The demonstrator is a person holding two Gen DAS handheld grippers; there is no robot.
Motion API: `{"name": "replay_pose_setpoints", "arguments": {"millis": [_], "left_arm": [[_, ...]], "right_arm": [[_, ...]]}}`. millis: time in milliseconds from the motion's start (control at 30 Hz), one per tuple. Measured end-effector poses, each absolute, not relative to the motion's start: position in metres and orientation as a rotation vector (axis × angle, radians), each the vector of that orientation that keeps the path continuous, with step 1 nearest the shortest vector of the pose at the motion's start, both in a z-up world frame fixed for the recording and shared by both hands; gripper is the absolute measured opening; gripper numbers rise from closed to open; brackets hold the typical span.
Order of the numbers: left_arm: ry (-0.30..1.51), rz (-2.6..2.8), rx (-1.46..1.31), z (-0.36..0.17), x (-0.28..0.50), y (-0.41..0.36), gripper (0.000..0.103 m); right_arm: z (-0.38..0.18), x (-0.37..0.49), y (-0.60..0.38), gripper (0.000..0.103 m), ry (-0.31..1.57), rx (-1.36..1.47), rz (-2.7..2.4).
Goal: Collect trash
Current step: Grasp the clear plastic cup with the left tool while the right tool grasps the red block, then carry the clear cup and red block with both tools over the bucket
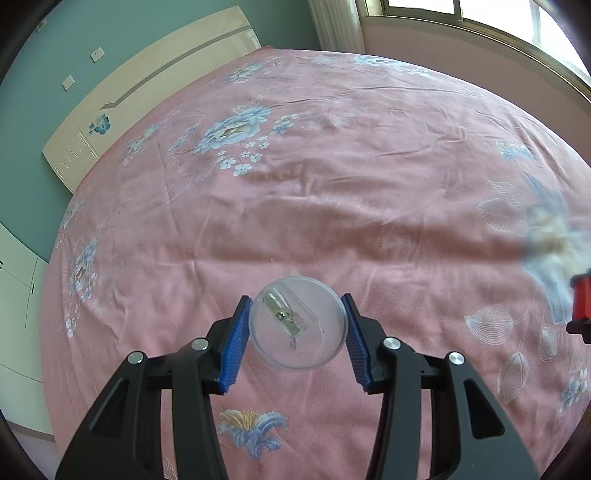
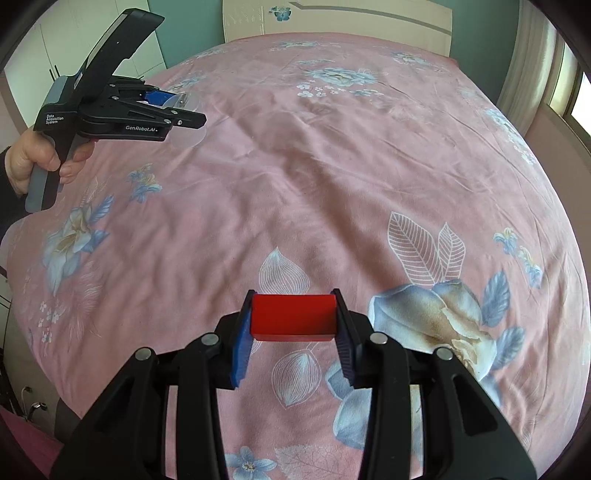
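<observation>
My left gripper [image 1: 297, 325] is shut on a clear round plastic case [image 1: 297, 322] with a small sharpener inside; both blue pads press its sides above the pink bedspread. Seen from the right wrist view, that left gripper [image 2: 184, 110] hangs over the bed at the upper left, held by a hand [image 2: 29, 162], with the clear case [image 2: 184, 122] between its fingers. My right gripper [image 2: 293, 321] is shut on a red rectangular block [image 2: 291, 318], lifted off the bed. The red block [image 1: 581, 303] shows blurred at the right edge of the left wrist view.
A wide bed with a pink floral bedspread [image 2: 332, 177] fills both views. A cream headboard [image 2: 351, 18] stands against a teal wall. A window [image 1: 498, 26] with curtains lies at the far right. White cabinets [image 1: 14, 314] stand to the left.
</observation>
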State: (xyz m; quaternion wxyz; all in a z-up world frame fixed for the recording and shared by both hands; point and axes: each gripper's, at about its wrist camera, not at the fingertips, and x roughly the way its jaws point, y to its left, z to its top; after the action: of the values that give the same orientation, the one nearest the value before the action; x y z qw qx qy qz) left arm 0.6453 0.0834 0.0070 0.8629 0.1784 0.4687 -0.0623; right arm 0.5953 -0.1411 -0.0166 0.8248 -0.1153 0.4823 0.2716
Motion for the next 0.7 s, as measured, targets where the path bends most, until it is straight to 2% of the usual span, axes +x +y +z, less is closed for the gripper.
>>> {"name": "replay_pose_setpoints", "arguments": {"millis": [700], "left_arm": [[0.859,-0.187,0.404,0.174,0.413,0.018,0.05]], "right_arm": [[0.165,0.391,-0.172,0.04,0.849,-0.336,0.486]]}}
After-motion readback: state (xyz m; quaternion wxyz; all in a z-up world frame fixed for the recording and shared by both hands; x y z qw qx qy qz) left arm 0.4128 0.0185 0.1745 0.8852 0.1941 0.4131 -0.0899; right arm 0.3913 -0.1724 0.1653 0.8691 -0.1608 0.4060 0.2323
